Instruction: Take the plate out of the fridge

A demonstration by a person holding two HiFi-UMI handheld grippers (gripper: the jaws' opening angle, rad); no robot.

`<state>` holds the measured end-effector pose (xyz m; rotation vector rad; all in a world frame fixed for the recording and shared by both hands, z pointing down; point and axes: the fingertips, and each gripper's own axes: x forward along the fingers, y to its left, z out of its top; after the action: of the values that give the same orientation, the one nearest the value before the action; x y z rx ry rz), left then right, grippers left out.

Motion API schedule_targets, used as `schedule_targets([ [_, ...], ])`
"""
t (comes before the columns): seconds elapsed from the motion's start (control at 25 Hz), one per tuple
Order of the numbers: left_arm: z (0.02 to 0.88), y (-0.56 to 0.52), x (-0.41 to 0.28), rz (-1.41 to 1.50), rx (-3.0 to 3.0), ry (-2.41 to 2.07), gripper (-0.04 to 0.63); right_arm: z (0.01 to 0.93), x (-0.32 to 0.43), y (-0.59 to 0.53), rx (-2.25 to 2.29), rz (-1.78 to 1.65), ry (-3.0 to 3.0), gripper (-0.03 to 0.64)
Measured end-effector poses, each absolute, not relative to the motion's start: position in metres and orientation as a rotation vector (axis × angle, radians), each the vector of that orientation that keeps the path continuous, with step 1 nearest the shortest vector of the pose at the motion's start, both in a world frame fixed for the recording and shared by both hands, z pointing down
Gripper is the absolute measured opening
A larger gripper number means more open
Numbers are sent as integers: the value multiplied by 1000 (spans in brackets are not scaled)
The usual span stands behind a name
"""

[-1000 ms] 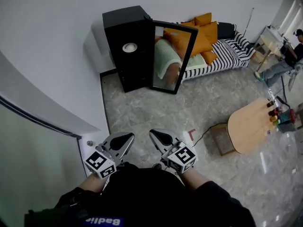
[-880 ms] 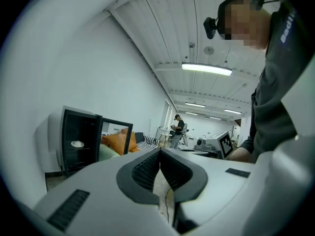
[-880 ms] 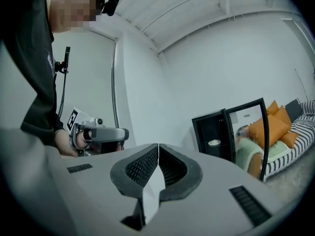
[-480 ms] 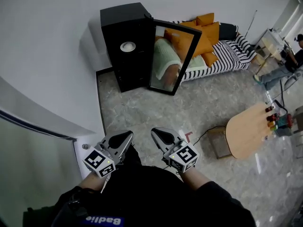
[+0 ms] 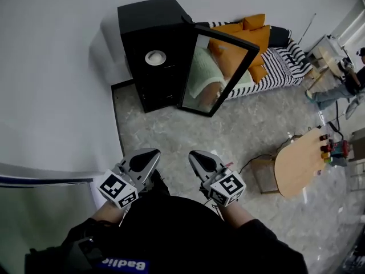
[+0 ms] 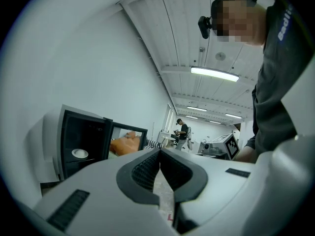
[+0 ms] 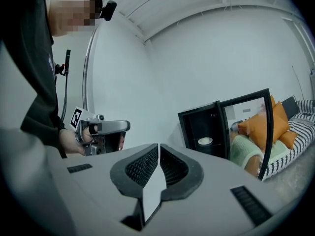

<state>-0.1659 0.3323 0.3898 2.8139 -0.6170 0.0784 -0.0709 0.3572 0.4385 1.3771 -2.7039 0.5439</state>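
While you face the fridge, plate: far, on its inner shelf, door swung open to the right.
Left gripper: near you, jaws pressed together, empty.
Right gripper: likewise closed, empty.

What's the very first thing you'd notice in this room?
The tall black fridge by the white wall has its shiny door swung open, and a small white plate sits on a shelf inside. To its right, bright orange cushions are piled on a striped sofa. Nearest us, the left gripper and right gripper are shut and empty.
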Motion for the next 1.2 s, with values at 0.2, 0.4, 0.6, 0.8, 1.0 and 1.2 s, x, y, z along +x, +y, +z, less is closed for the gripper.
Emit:
schedule_targets([
  [0.2,385,276,-186,61,2804,-612,8,439,-83,302,1392,565,-2697,11],
  [0.4,386,237,-195,44,2781,-603,8,430,-90,256,1424,567,-2697,11],
  [0.6,395,221,-189,46,2758,-588,8,433,-86,233,1411,573,-2694,11],
  [0.8,399,204,-176,66,2762,-597,8,444,-71,213,1381,569,-2704,11],
  [1.0,395,186,-155,88,2764,-649,8,444,-57,184,1317,580,-2747,11],
  [1.2,391,154,-124,80,2731,-747,8,445,-39,155,1201,564,-2745,11],
])
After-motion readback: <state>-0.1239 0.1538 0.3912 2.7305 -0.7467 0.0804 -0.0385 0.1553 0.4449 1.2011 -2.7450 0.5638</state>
